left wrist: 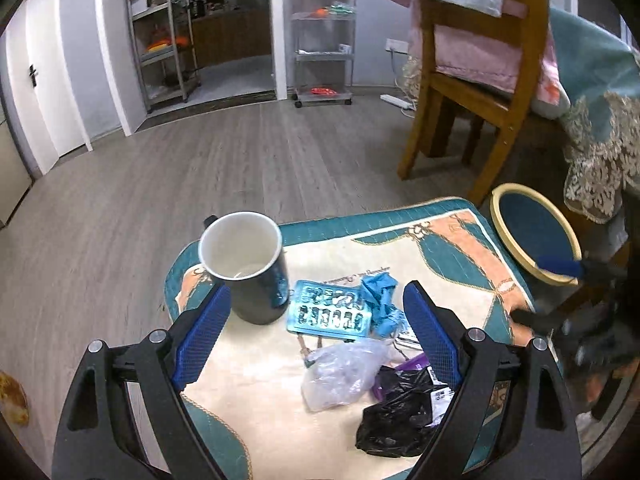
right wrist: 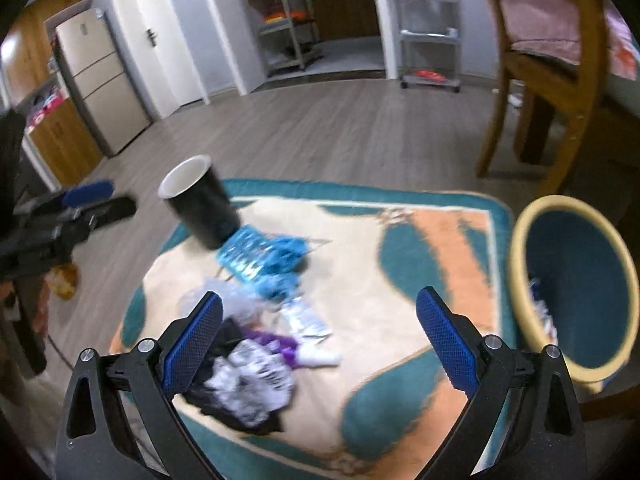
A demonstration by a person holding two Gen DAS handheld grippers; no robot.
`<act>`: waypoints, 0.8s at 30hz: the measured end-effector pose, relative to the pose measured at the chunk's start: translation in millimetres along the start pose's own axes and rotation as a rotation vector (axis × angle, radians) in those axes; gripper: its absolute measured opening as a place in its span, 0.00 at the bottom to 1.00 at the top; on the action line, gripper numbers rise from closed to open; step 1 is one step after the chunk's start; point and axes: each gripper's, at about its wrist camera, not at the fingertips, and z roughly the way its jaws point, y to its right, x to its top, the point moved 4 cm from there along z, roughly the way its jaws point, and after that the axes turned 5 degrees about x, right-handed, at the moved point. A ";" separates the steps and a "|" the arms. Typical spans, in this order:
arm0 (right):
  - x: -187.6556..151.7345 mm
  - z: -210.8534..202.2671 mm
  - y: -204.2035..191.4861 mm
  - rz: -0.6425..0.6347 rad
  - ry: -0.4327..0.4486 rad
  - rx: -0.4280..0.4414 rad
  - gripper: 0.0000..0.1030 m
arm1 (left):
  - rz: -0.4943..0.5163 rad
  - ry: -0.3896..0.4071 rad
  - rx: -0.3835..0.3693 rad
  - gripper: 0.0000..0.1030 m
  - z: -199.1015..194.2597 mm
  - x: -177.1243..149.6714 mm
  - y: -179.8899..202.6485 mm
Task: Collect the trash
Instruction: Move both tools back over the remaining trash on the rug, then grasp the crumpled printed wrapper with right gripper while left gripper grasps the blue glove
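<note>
Left wrist view: left gripper (left wrist: pixel 316 328) spread wide, empty, above a rug (left wrist: pixel 452 248). Between its pads, a dark mug (left wrist: pixel 248 268) far left, blister pack (left wrist: pixel 330 314), crumpled blue wrapper (left wrist: pixel 380 300), clear plastic bag (left wrist: pixel 340 372), black bag (left wrist: pixel 400 412) near right. Bin (left wrist: pixel 532 232) far right.

Right wrist view, blurred: right gripper (right wrist: pixel 318 344) likewise spread, empty, over the black-and-white trash (right wrist: pixel 252 380) near left; bin (right wrist: pixel 576 292) right, some litter inside.

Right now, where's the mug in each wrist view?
Left wrist: mug sits left of centre, just above the left finger, beside the blue blister pack.
Right wrist: mug upper left of centre, blurred.
Shared landmark: the yellow-rimmed bin at right.
</note>
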 end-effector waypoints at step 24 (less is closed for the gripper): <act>-22.0 -6.3 -21.9 -0.074 -0.107 0.048 0.06 | -0.032 0.002 -0.028 0.84 13.5 14.6 -4.0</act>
